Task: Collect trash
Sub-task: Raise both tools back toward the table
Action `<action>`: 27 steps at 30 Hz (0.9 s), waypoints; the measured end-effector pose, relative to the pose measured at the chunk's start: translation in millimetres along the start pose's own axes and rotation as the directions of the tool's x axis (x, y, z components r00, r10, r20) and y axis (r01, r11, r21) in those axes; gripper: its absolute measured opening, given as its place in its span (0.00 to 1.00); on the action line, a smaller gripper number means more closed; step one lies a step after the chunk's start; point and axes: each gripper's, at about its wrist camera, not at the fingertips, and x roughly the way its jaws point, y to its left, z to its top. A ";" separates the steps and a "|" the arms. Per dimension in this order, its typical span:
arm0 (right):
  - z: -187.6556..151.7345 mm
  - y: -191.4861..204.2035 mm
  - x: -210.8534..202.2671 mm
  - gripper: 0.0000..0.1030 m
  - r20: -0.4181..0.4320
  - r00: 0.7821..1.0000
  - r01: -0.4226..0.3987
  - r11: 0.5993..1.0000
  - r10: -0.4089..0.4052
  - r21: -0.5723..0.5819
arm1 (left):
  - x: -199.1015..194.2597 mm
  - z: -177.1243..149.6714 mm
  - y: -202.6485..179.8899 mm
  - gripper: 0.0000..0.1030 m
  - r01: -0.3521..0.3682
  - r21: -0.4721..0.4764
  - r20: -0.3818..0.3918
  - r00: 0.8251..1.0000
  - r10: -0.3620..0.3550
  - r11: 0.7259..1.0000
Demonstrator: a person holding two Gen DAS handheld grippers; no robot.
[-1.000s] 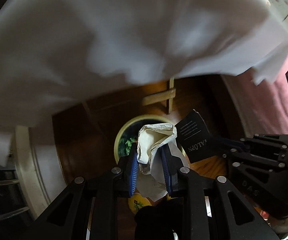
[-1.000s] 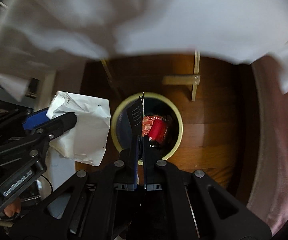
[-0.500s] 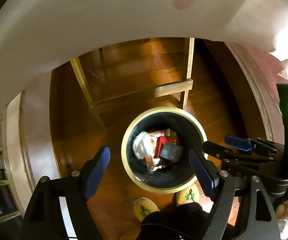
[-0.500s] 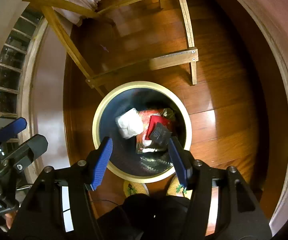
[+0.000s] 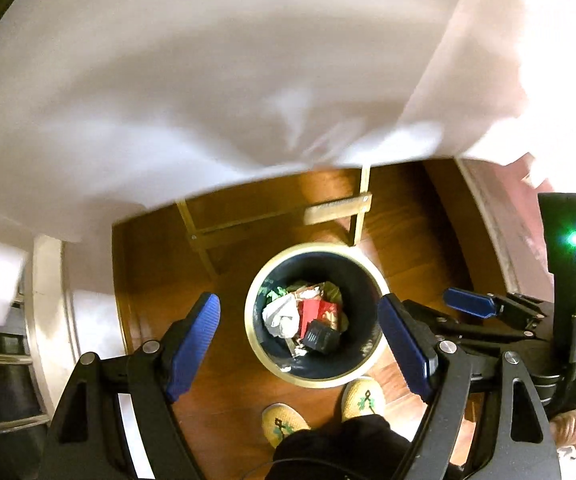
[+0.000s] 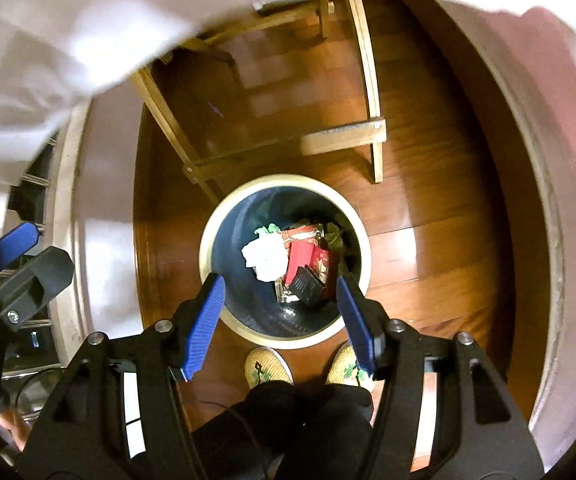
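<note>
Crumpled white paper and black card lie in round bin on red wrapper, among other scraps. Bin stands on wooden floor, just in front of person's two slippers. Left gripper above bin, jaws wide, nothing between. Right gripper likewise wide apart, empty. White cloth hangs overhead; wooden frame behind bin.

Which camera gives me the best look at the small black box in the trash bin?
The right wrist view: the black box lies larger and sharper there, atop the red packet in the bin. The left wrist view shows the same box smaller and darker.
</note>
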 end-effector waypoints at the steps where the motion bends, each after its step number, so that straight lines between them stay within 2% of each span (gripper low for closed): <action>1: 0.9 2.0 -10.7 0.54 0.006 1.000 -0.001 1.000 0.001 -0.001 | -11.0 2.6 -1.2 0.80 0.000 0.001 0.006 1.000 0.000 1.000; 10: 12.4 35.4 -123.6 0.54 0.066 0.998 0.002 0.999 0.000 -0.032 | -125.8 36.6 -11.3 0.80 0.007 0.048 0.039 0.999 -0.009 0.999; 16: 25.6 57.2 -201.7 0.54 0.139 0.990 0.024 0.997 -0.014 -0.070 | -201.4 64.7 -12.6 0.80 0.025 0.071 0.121 0.992 -0.034 0.997; 22: 40.1 68.0 -267.2 0.54 0.236 0.971 0.051 0.997 -0.037 -0.052 | -262.6 94.2 -9.9 0.80 0.029 0.113 0.208 0.977 -0.052 0.993; 27: 53.7 71.6 -316.6 0.54 0.322 0.946 0.060 0.998 -0.049 -0.023 | -301.6 117.6 -4.8 0.80 0.030 0.132 0.269 0.961 -0.065 0.991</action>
